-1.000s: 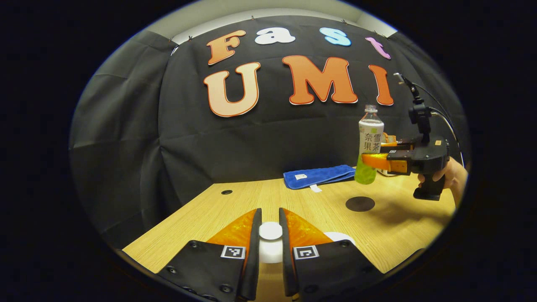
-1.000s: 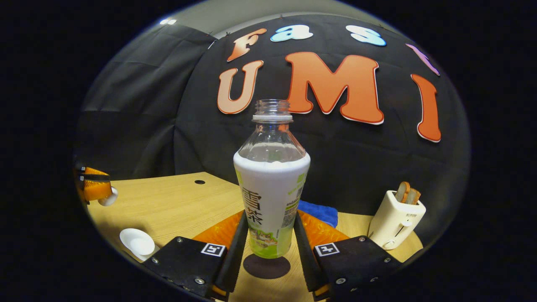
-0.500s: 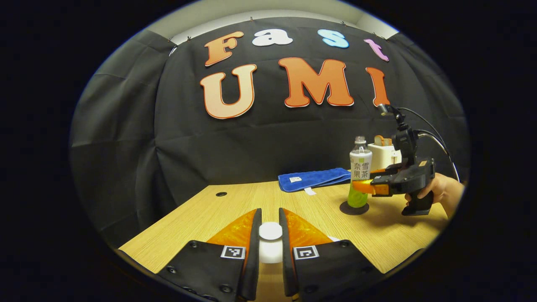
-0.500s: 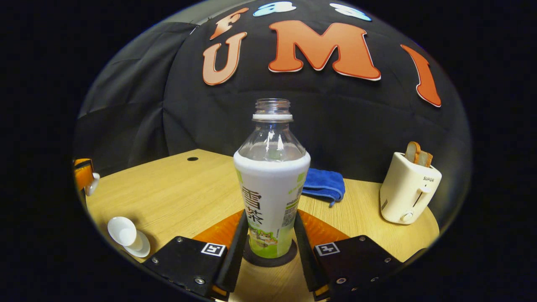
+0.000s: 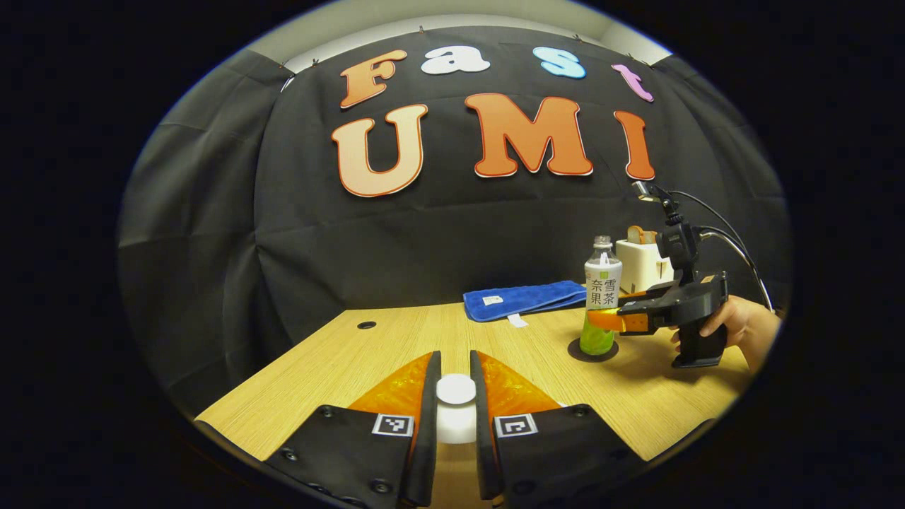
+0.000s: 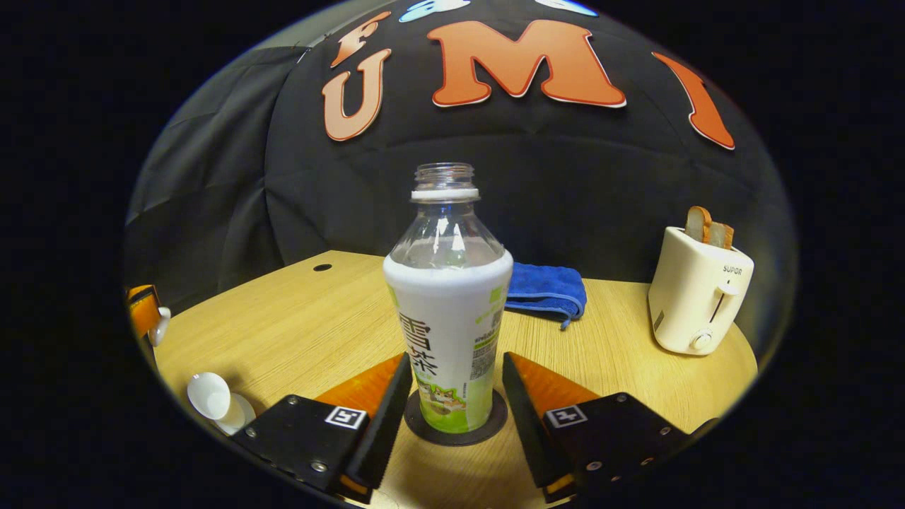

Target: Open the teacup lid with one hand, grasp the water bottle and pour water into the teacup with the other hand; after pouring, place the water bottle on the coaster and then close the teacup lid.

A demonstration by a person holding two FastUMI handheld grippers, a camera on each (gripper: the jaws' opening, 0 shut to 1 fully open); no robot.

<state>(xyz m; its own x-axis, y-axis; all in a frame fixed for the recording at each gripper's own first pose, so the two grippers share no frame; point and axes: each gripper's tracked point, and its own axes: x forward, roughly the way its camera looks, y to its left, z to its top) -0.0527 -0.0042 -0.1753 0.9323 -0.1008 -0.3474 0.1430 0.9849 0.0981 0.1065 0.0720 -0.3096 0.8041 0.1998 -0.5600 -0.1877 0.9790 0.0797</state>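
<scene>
With the coaster (image 6: 456, 424) taken as the landmark, the scene is read from left to right. Far to its left, at the table's (image 6: 297, 318) near edge, the teacup (image 6: 211, 397) is seen standing uncovered on its saucer; whether liquid lies in it cannot be told. Above the teacup the left gripper (image 5: 456, 396) is held off the table, clenched on the white knob of the teacup lid (image 5: 456, 406).

On the coaster itself the water bottle (image 6: 450, 318) is set upright and uncapped, with green liquid visible low in it in the left gripper view. The right gripper (image 6: 457, 396) is placed around the bottle's base with its jaws parted — gaps are seen on both sides, so the bottle is judged released. Behind the coaster and slightly right a folded blue cloth (image 6: 548, 290) is laid; farther right a white toaster (image 6: 700, 297) with bread in its slots is stood.

Opening, and placing on the coaster, appear done, and the pour is presumed done — what is judged left is the withdrawal of the right gripper and the closing of the teacup.
</scene>
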